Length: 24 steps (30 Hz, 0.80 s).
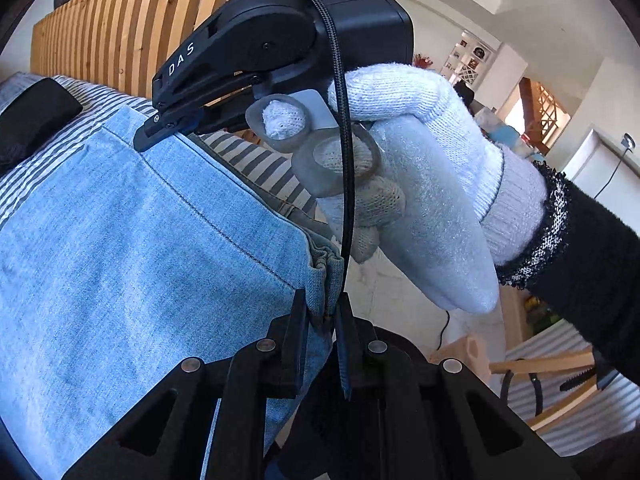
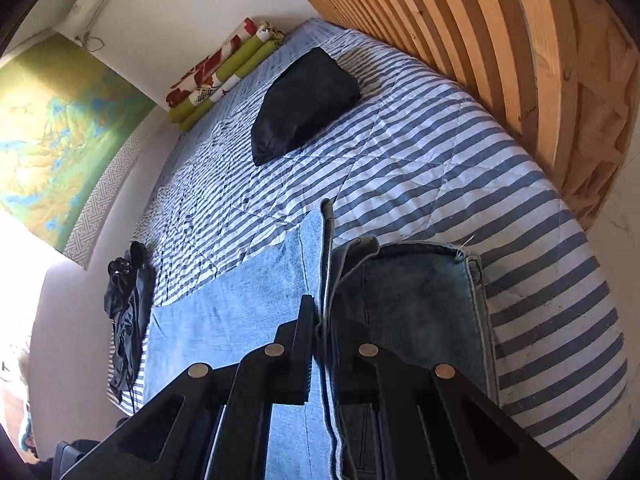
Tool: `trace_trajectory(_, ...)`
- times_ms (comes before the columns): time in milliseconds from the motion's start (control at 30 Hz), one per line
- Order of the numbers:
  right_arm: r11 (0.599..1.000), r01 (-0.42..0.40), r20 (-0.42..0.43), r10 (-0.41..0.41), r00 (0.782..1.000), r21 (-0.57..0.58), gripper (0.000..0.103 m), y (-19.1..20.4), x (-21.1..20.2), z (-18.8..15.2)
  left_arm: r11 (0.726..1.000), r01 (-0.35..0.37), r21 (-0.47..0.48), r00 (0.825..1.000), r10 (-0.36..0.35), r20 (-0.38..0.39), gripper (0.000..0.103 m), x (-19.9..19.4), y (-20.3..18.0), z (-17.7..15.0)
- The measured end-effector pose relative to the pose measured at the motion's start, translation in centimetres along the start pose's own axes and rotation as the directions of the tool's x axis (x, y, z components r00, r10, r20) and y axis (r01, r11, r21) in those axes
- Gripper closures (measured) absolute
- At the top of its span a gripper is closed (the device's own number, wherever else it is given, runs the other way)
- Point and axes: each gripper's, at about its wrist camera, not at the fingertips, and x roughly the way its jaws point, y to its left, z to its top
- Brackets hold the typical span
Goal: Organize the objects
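The left gripper (image 1: 322, 316) is matte black, with 2 thin flat fingers (image 1: 298, 320) on angular linkage arms that carry 4 round silver pins. The right gripper (image 1: 160, 134) has the same black build, a rounded housing marked "DAS" in white letters, small black screws and a braided black cable (image 1: 346, 184). The right hand (image 1: 420, 168) wears a white knit glove, its fingertips in translucent grey loops, above a black sleeve (image 1: 592, 248) with a black-and-white speckled cuff.
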Motion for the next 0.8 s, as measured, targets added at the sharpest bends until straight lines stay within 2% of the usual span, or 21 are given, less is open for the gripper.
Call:
trace_trajectory(67,0.999,0.033,-0.004,-0.033,0.999,-0.002,0.097,-0.4,0.1,0.0,1.000,-0.009,-0.004,1.000,0.009,-0.013,0.089,0.9,-0.3,0.4)
trace_trajectory(100,0.999,0.039,-0.010,-0.039,0.999,0.006,0.097,-0.8,0.4,0.0,1.000,-0.007,-0.012,1.000,0.006,-0.025,0.086,1.4,-0.2,0.6)
trace_trajectory(133,0.998,0.054,-0.013,-0.053,0.998,0.012,0.097,-1.1,0.8,0.0,1.000,-0.004,-0.024,0.999,0.003,-0.047,0.081,1.9,0.0,0.5)
trace_trajectory(167,0.997,0.075,-0.019,-0.075,0.997,0.007,0.097,-1.2,1.3,-0.1,0.999,0.000,-0.042,0.997,-0.003,-0.083,0.070,2.4,0.3,0.4)
trace_trajectory(200,0.993,0.115,-0.030,-0.115,0.993,-0.019,0.097,-1.1,2.0,-0.3,0.998,0.006,-0.065,0.995,-0.013,-0.103,0.064,2.4,0.4,0.2)
trace_trajectory(233,0.985,0.162,-0.041,-0.165,0.985,-0.058,0.096,-0.8,2.8,-0.5,0.997,0.012,-0.073,0.994,-0.020,-0.107,0.064,2.0,0.4,-0.1)
trace_trajectory(333,0.956,0.275,-0.071,-0.283,0.956,-0.104,0.086,-0.5,3.8,-0.8,0.999,-0.005,-0.047,0.998,0.002,-0.068,0.062,-1.7,0.1,-1.8)
trace_trajectory(400,0.940,0.331,-0.017,-0.333,0.943,-0.086,0.086,-0.4,2.2,-0.5,0.995,-0.022,-0.093,0.999,0.019,-0.035,0.058,-5.3,1.6,-3.3)
trace_trajectory(500,0.944,0.327,0.072,-0.324,0.943,-0.037,0.084,0.5,-1.4,-0.1,0.975,-0.102,-0.197,0.994,0.106,0.011,0.058,-11.8,5.3,-6.8)
trace_trajectory(600,0.965,0.249,0.107,-0.240,0.965,-0.083,0.084,4.3,-3.5,-1.0,0.924,-0.227,-0.309,0.968,0.248,0.030,0.058,-18.2,9.3,-11.5)
trace_trajectory(700,0.962,0.185,0.080,-0.172,0.982,-0.200,0.084,9.7,-2.3,-3.4,0.830,-0.338,-0.443,0.925,0.381,0.008,0.060,-23.8,13.7,-16.8)
trace_trajectory(767,0.950,0.153,0.030,-0.151,0.988,-0.274,0.084,12.8,0.0,-5.2,0.766,-0.362,-0.531,0.904,0.427,0.000,0.060,-26.4,16.8,-19.4)
trace_trajectory(800,0.945,0.136,0.000,-0.142,0.990,-0.298,0.084,13.9,1.4,-6.1,0.753,-0.350,-0.557,0.907,0.422,0.000,0.060,-27.7,17.6,-21.2)
